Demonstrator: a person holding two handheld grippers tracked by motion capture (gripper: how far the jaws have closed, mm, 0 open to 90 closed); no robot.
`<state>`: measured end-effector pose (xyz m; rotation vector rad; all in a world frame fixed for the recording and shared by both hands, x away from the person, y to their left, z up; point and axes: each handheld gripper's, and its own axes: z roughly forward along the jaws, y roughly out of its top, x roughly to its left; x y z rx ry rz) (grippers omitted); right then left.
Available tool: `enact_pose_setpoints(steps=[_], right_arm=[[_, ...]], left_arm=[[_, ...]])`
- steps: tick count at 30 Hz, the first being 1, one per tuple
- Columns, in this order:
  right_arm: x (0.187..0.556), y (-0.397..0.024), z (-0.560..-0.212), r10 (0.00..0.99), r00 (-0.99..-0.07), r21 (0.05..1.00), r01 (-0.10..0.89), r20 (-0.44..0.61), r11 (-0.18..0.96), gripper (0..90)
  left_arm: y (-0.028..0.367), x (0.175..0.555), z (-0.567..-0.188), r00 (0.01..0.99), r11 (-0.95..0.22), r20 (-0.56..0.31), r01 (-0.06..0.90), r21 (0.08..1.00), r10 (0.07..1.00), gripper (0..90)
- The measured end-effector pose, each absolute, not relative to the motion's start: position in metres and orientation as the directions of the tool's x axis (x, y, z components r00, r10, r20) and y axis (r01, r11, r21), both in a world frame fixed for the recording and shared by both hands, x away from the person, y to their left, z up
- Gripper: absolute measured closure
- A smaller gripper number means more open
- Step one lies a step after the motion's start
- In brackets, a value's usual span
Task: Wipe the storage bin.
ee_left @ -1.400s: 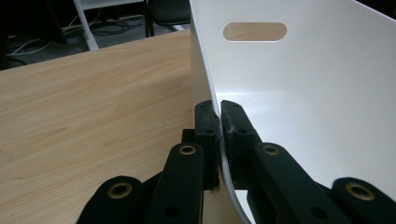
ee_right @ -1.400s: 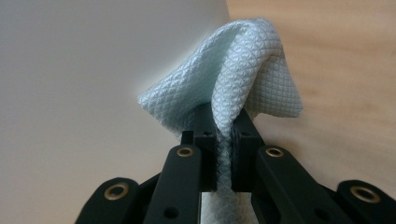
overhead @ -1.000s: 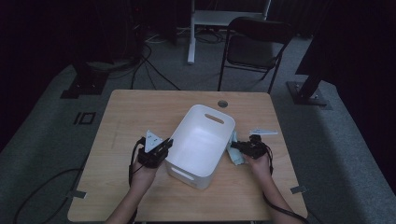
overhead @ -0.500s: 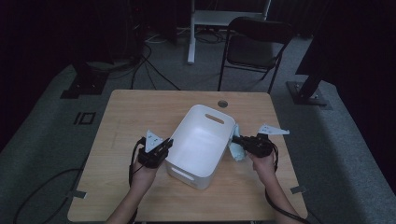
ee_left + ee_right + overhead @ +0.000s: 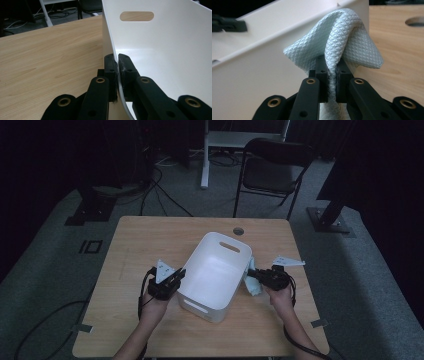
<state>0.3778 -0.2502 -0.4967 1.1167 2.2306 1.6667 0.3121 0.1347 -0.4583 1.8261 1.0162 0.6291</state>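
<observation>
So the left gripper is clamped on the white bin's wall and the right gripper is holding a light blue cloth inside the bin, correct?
Not quite. The left gripper does clamp the white bin by its wall, but the right gripper holds the light blue cloth outside the bin, against its outer wall, as the right gripper view and the high view show.

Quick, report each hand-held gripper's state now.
Left hand-held gripper: shut on the white plastic bin's wall.
Right hand-held gripper: shut on the pale blue textured cloth.
</observation>
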Motion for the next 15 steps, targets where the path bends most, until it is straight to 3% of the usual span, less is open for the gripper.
enact_pose_setpoints(steps=[15], right_arm=[[0.39, -0.245, -0.539, 0.677, -0.656, 0.789, 0.587, 0.333, 0.181, 83.9]], left_arm=[[0.134, 0.312, -0.458, 0.526, -0.231, -0.003, 0.379, 0.896, 0.851, 86.4]])
